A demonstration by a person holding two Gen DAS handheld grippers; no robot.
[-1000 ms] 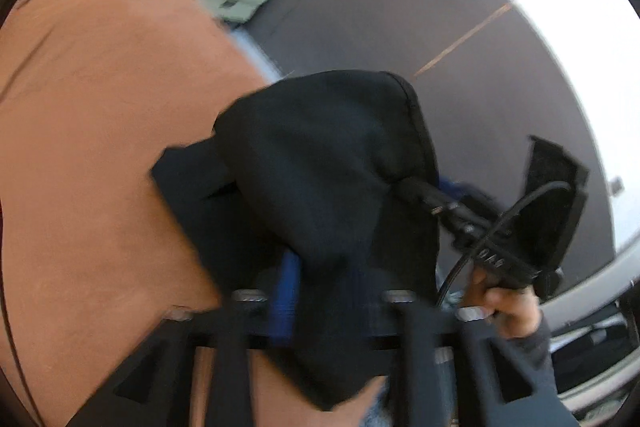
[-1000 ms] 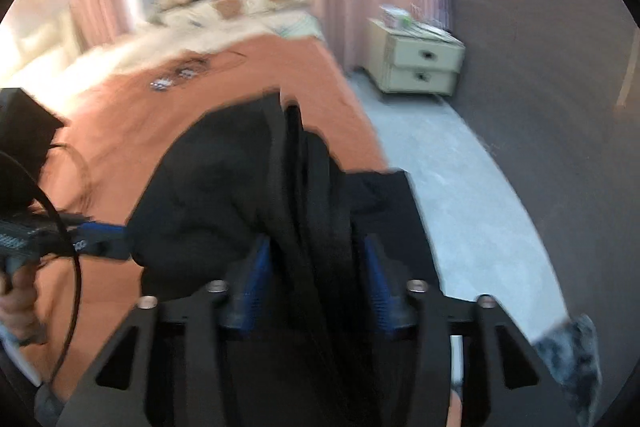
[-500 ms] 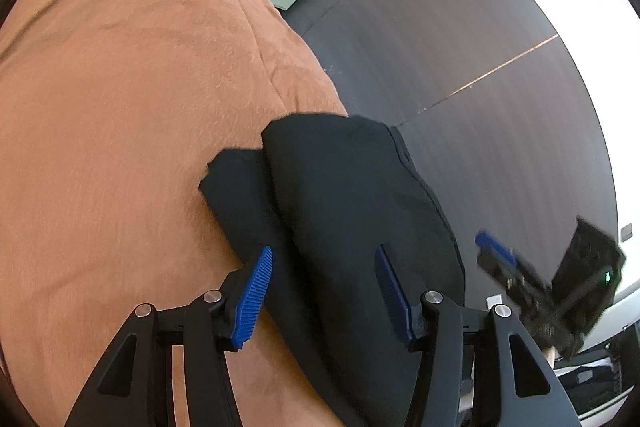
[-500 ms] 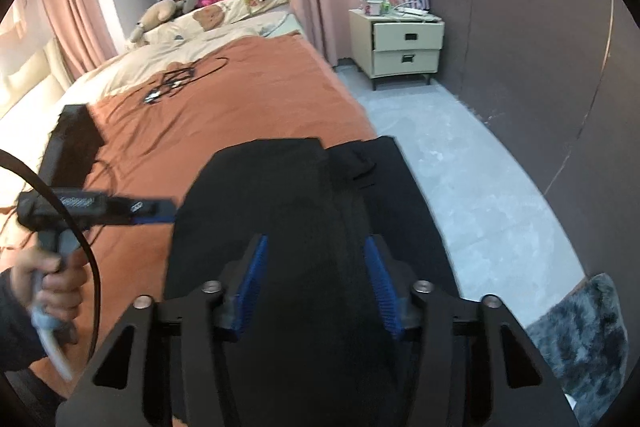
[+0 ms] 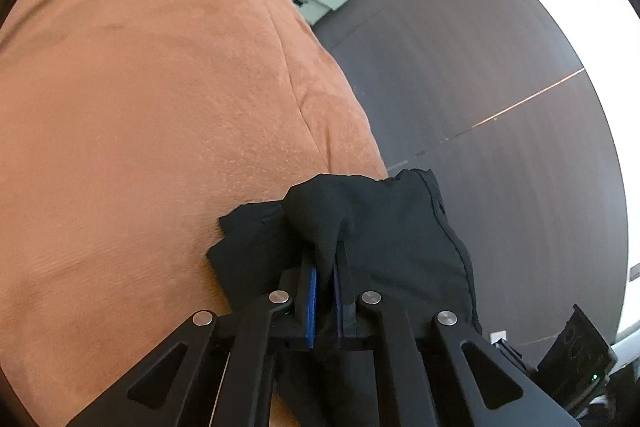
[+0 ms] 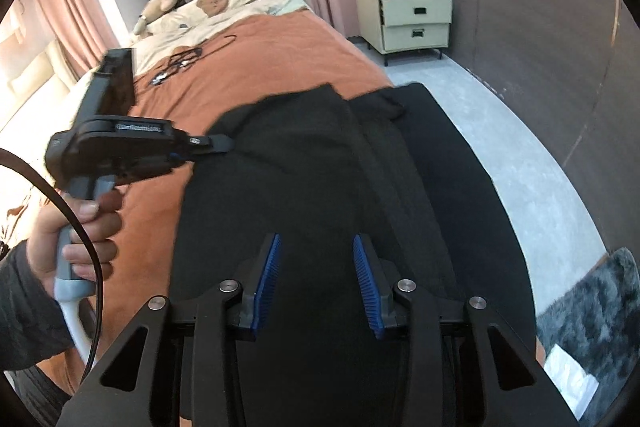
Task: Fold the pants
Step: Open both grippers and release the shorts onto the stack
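The black pants (image 5: 400, 239) lie folded at the near right corner of the orange bed cover (image 5: 140, 107), partly over its edge. My left gripper (image 5: 324, 259) is shut on a raised pinch of the cloth at the pants' left side. In the right wrist view the pants (image 6: 320, 187) fill the middle, and the left gripper (image 6: 218, 143), held by a hand (image 6: 84, 227), meets their left edge. My right gripper (image 6: 316, 279) hovers low over the pants. Its jaws are closing, and its blue pads (image 6: 267, 279) stand apart without pressing on the cloth.
A cream nightstand (image 6: 414, 23) stands past the bed by the dark wall. Grey floor (image 6: 520, 155) runs along the bed's right side, with a furry grey rug (image 6: 588, 307) near. Black cables (image 6: 180, 63) and soft toys (image 6: 168, 3) lie farther up the bed.
The pants went from lifted to lying on the bed. The left jaws, open half a second ago, have shut on a fold of cloth. The right jaws have narrowed.
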